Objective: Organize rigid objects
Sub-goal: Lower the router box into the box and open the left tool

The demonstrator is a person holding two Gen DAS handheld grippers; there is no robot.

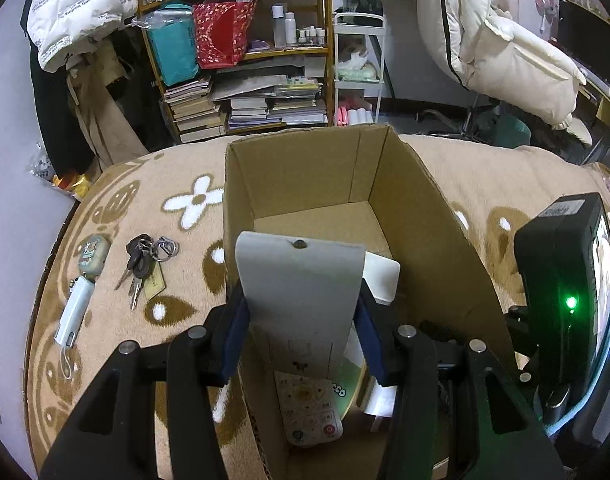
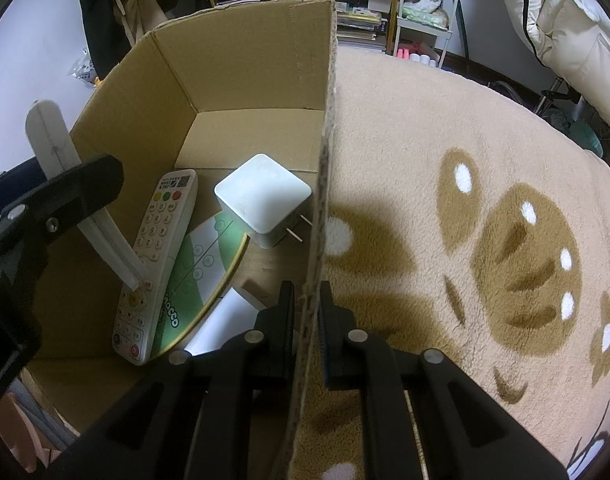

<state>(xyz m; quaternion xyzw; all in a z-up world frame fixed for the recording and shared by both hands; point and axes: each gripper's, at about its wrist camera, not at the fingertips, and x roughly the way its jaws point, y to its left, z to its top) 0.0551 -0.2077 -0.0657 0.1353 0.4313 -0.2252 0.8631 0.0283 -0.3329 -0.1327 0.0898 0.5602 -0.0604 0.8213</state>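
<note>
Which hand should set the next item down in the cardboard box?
Left. The left tongs already grip the flat grey-white remote over the open cardboard box; the right tongs pinch the box's wall.

Beyond the jaws: wooden shelf [image 1: 241, 56] holding stacked books [image 1: 233, 110], a red bag [image 1: 221, 32], a teal bag [image 1: 175, 52] and bottles [image 1: 285, 24]. White cart [image 1: 359, 68] right of it. Padded coats [image 1: 501, 44] hang upper right.
</note>
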